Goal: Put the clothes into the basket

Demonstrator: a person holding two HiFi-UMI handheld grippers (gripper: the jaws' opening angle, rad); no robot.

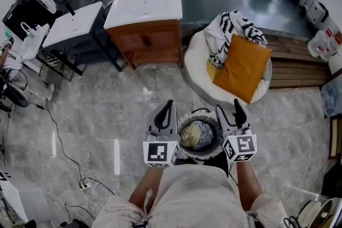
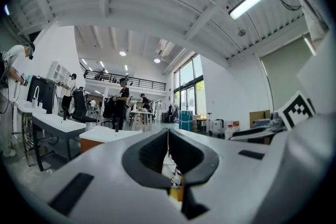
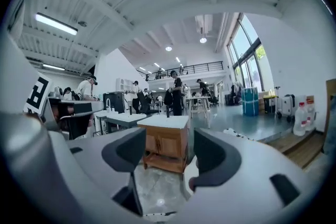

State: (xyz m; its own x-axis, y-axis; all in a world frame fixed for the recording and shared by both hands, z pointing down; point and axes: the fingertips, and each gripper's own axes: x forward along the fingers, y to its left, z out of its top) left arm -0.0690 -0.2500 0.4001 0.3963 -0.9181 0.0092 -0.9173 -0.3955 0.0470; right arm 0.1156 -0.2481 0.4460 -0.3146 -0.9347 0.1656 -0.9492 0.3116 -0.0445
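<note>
A round basket (image 1: 212, 150) sits on the floor right in front of me, with a bundled yellowish-grey garment (image 1: 193, 134) inside. My left gripper (image 1: 169, 107) (image 2: 168, 140) hovers at the basket's left rim, shut with nothing held. To the right of the basket, my right gripper (image 1: 230, 108) (image 3: 169, 152) stands open and empty. Farther ahead, a black-and-white patterned garment (image 1: 231, 26) (image 2: 171, 168) and an orange cloth or cushion (image 1: 242, 67) lie on a white beanbag (image 1: 196, 61).
A wooden cabinet with a white top (image 1: 145, 34) (image 3: 168, 147) stands ahead on the left, beside white tables (image 1: 72, 24). To the right of the beanbag runs a low wooden platform (image 1: 296, 64). Cables (image 1: 80, 181) trail over the grey floor at lower left. People stand far off.
</note>
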